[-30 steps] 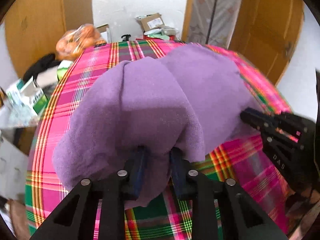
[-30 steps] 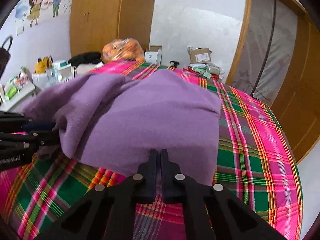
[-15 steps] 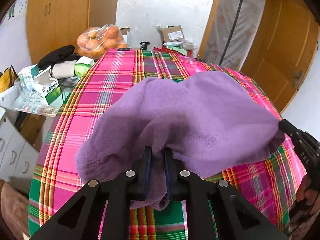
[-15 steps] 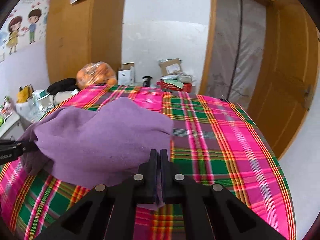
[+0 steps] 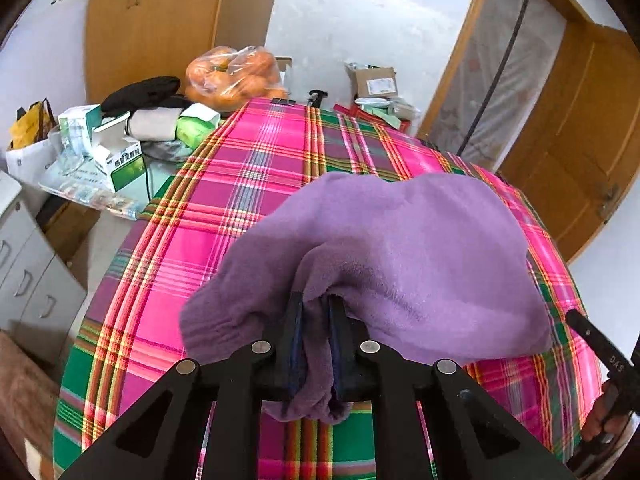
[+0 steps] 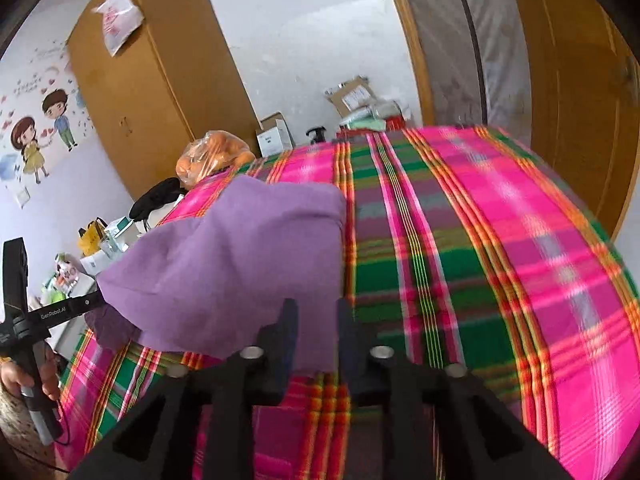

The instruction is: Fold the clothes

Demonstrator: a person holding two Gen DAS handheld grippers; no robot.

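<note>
The purple garment point(image 5: 400, 256) lies bunched on the plaid cloth point(image 5: 248, 184) covering the counter, its near edge raised off it. The left gripper point(image 5: 316, 312) has its fingers clamped on a thick wad of that edge, with a lump of fabric hanging down behind the pads. The right gripper point(image 6: 316, 320) has its fingers apart, and a flap of the garment point(image 6: 240, 264) lies in the gap between them, not pinched so far as can be seen. That leaves the weight on the left side alone, so the likeliest trouble is the free side sagging and the garment twisting as it is moved, which would give a skewed fold. The wad in the left fingers looks to be several layers; if so, drawing it out could drag hidden layers and crease them. Should the right fingers close where they are, they might catch only the top layer, or nip the plaid cloth beneath along with it and pull it across the counter. The right view is blurred, so a close there may land off the edge. Far ahead of the left fingers a bag point(image 5: 236, 76) sits beyond the counter's end, well apart from the garment.
</note>
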